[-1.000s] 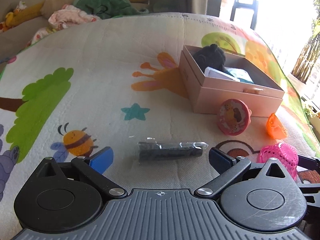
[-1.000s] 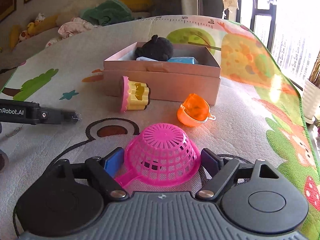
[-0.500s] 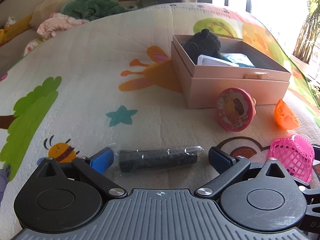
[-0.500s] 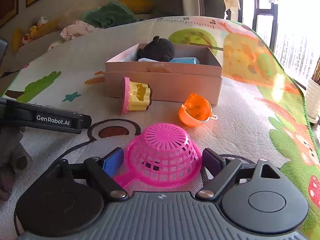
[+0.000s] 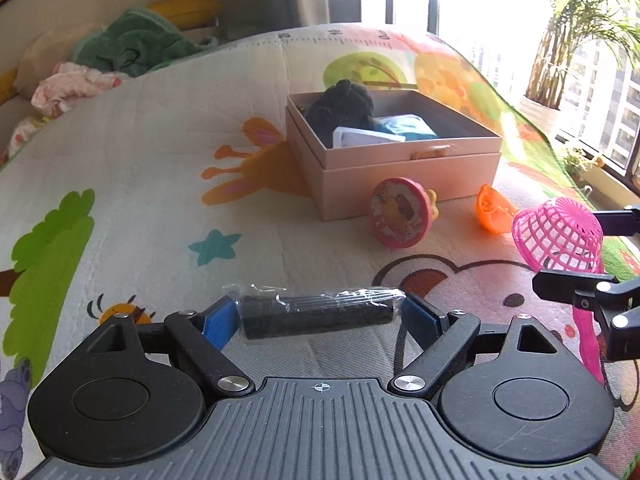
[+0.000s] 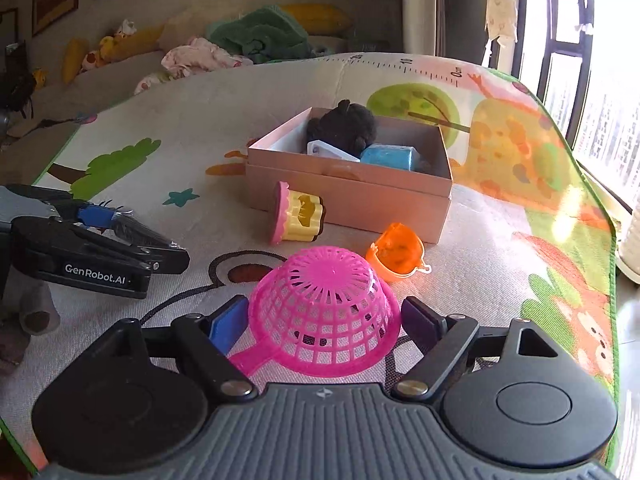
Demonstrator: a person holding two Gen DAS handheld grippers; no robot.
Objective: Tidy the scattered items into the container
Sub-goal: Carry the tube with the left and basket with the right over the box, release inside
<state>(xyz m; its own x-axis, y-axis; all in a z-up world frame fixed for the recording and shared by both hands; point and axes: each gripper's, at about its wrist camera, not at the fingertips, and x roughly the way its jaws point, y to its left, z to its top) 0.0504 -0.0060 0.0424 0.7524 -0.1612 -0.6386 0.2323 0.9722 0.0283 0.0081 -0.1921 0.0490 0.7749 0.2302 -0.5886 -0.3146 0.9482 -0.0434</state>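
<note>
Toys lie scattered on a cartoon-printed play mat (image 5: 132, 168) around one pink cardboard box (image 5: 400, 172), which sits right of centre in the left wrist view and already holds three things: one black plush toy (image 5: 344, 106), one white card (image 5: 362, 136) and one blue packet (image 6: 386, 158). One pink-topped cupcake toy (image 5: 402, 212) rests on its side touching the box front, one orange cup (image 5: 492, 208) just beside it. The left tool (image 5: 316, 314), its jaws just closing, has one black plastic-wrapped cylinder (image 5: 318, 312) between its blue pads, clear of the mat. The right tool (image 6: 324, 320) grips one upturned pink mesh strainer (image 6: 324, 312) by its sides. Crumpled laundry (image 6: 240, 42) and yellow pillows fill the upper left; bright windows (image 6: 600, 80) line the right edge.
</note>
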